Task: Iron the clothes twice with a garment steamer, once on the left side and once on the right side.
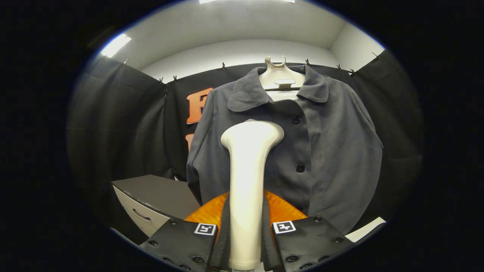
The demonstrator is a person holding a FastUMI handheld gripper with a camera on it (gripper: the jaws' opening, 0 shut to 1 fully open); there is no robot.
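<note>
Black-draped booth, dark button-front jacket [302,151] on a hanger [281,81]. Gripper [245,230] clamped on garment steamer [249,181] handle. Best pressing head flat, gliding slowly down one front panel.

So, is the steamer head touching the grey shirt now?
Cannot tell. In the gripper view the steamer, held in the claw, overlaps the shirt; no gap or contact shows.

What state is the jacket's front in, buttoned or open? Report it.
Buttoned: the jacket hangs on its hanger, front edges overlapped, beyond the steamer the gripper clamps.
</note>
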